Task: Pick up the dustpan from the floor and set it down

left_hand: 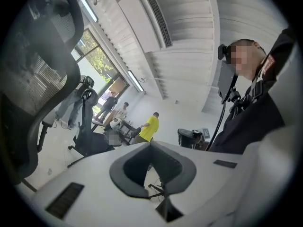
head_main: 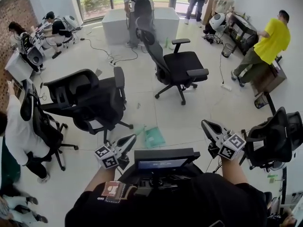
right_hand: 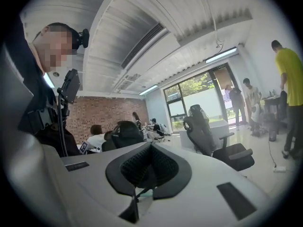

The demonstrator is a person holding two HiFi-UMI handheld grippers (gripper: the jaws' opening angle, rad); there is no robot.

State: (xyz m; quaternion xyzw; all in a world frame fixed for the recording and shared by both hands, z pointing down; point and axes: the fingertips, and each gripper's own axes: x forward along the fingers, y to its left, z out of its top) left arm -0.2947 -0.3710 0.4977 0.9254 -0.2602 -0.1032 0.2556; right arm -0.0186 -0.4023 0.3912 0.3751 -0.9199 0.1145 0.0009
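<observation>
Only the head view shows the translucent green plastic dustpan (head_main: 154, 137), flat on the pale floor (head_main: 156, 103) at three o'clock of the left gripper (head_main: 129, 142) and nine o'clock of the right gripper (head_main: 207, 126), while the left gripper view, then the right gripper view, each show white jaws pressed together on nothing.

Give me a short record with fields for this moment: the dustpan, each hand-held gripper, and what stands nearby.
dustpan: green, lying on the floor, not held
left hand-held gripper: shut, empty
right hand-held gripper: shut, empty
nearby: black chairs beyond the dustpan
task step: pickup not yet done
</observation>
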